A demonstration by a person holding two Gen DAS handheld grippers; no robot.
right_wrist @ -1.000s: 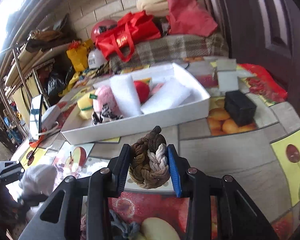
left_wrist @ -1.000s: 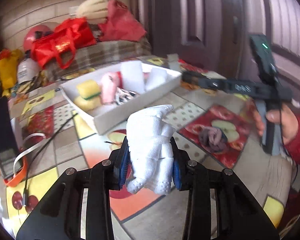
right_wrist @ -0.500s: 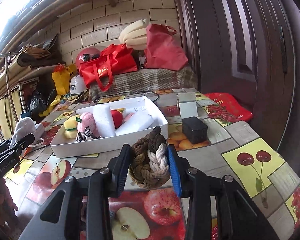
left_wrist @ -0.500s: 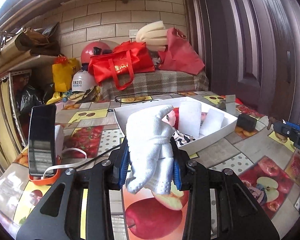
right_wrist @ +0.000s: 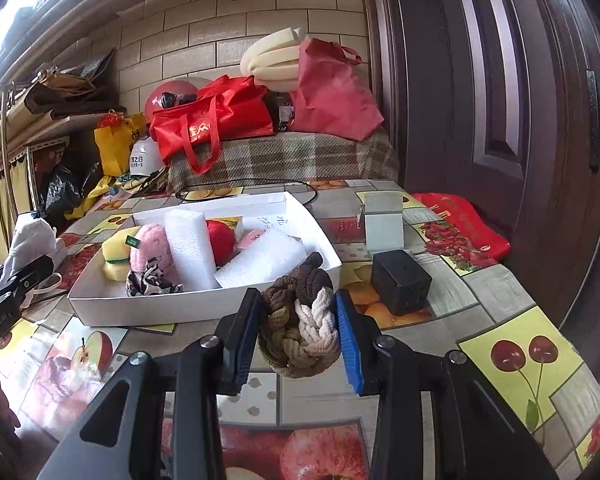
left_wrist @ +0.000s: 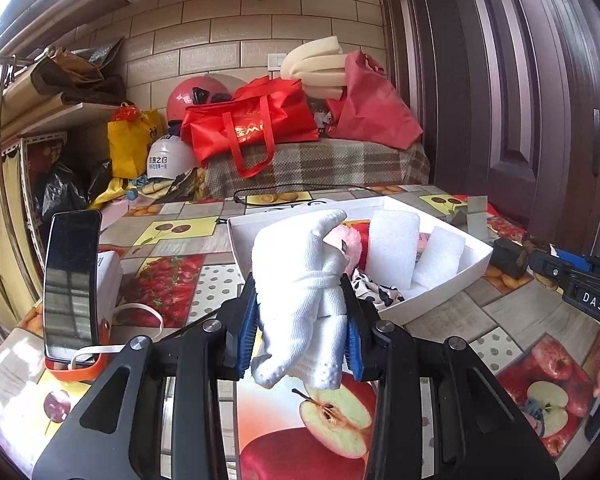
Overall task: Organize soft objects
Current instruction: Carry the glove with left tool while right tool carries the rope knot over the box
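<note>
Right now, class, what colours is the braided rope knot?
Dark brown, tan and cream strands; the braided rope knot shows best in the right wrist view.

white glove (left_wrist: pixel 300 296) hiding tray (left_wrist: pixel 440 304) contents behind it, right tool (left_wrist: pixel 580 284) cut off at frame edge

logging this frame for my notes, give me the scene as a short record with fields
left gripper: shut on white glove, held above the table
right gripper: shut on braided rope knot
white box: on the table, open top
box contents: yellow sponge, pink fluffy item, two white foam pieces, red ball
beside box: black block
table: fruit-print cloth
</note>
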